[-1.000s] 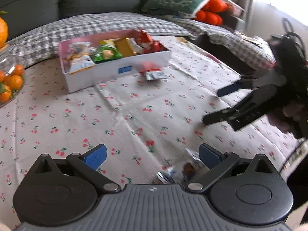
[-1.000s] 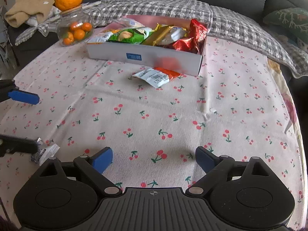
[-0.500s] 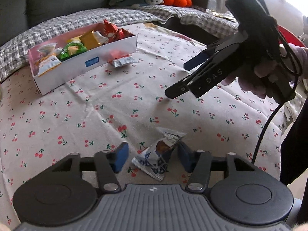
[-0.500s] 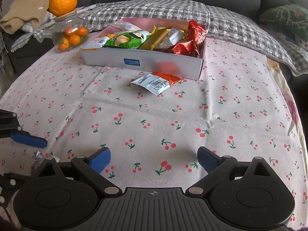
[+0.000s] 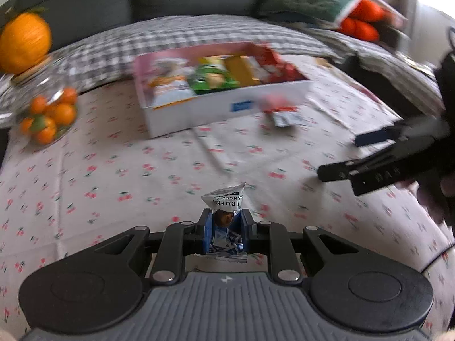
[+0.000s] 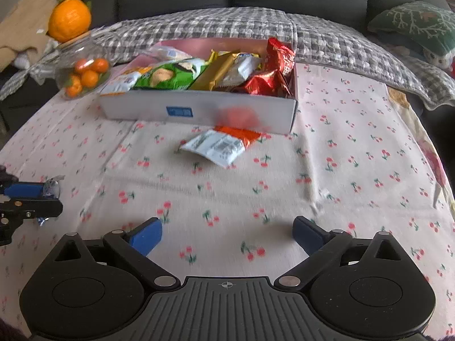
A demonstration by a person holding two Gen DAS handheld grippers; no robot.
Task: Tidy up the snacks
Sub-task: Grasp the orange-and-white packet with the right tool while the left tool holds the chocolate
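Blue-and-white chocolate wrapper [image 5: 226, 210] is clamped between the pads of the left gripper [image 5: 226, 231], just above the cherry-print tablecloth [image 5: 119, 176].

The jaws have just been closing on it. The right gripper [image 6: 227, 234] is held wide apart with nothing between its fingers. Further back, a white box [image 6: 199, 110] filled with snacks is seen, with an orange-and-white packet [image 6: 219, 145] lying just before it.

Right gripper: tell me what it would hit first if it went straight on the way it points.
The open right gripper points down at bare tablecloth, so it would likely meet the cloth first. The white and orange packet and the snack box lie further along; depth is hard to judge.
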